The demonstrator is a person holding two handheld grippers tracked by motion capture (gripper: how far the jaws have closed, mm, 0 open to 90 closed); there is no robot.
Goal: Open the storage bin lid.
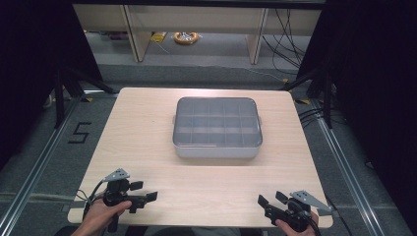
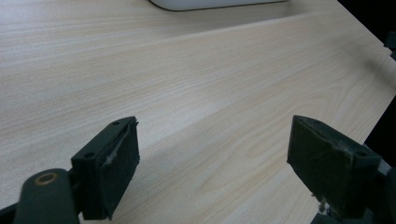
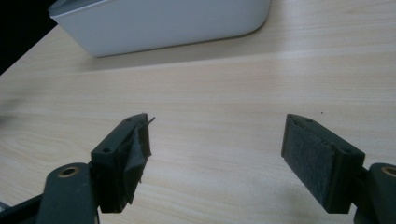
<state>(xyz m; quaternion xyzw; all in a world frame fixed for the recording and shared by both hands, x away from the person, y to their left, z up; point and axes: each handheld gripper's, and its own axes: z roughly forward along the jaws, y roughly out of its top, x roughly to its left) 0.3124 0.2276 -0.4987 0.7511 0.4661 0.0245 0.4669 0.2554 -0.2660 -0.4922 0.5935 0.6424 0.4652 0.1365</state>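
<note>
A white compartment box (image 1: 216, 129) with a clear lid sits on the light wooden table (image 1: 147, 147), a little beyond the table's middle and well apart from both grippers. Through the lid a grid of dividers shows; what lies in the compartments cannot be told.

Nearer than the box and to its left, the left gripper (image 1: 145, 191) is held by the person's left hand (image 1: 101, 216) at the table's near edge. In the left gripper view its 2 black jaws stand wide apart with nothing between them, above bare wood, and the box's white bottom edge (image 2: 210, 3) shows at the top.

Nearer than the box and to its right, the right gripper (image 1: 271, 198) is held by the right hand (image 1: 295, 227), its grey three-cornered plate on top. In the right gripper view its jaws are likewise spread wide and hold nothing; the pad on 1 jaw looks frayed and is peeling at its tip. The box's white side wall (image 3: 163, 23) lies ahead of these jaws, apart from them.
</note>
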